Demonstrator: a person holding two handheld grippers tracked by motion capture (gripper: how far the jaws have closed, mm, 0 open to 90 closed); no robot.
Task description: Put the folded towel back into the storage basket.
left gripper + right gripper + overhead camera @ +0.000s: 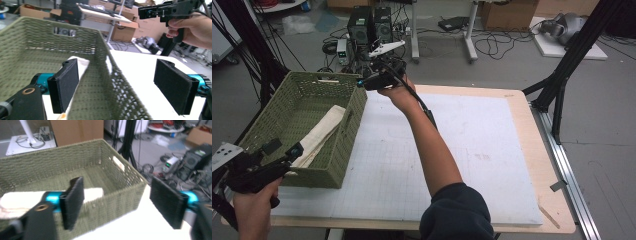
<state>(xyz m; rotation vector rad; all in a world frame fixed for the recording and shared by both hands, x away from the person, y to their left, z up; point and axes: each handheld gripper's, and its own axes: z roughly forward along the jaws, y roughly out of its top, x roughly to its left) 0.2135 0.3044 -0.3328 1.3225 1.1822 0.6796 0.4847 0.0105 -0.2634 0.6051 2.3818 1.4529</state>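
Folded cream cloth (319, 132) lying inside green woven basket (346, 145) at left edge of desk (532, 150). Probably soft, light, limp; best pinched at a folded end. Near end hidden behind basket wall. Left gripper (120, 86) and right gripper (120, 203) both open, empty.

A green woven basket (343, 131) stood upright at the table's left side. Inside it, a folded cream cloth (319, 135) lay lengthwise against the right wall, one end resting near the front rim.
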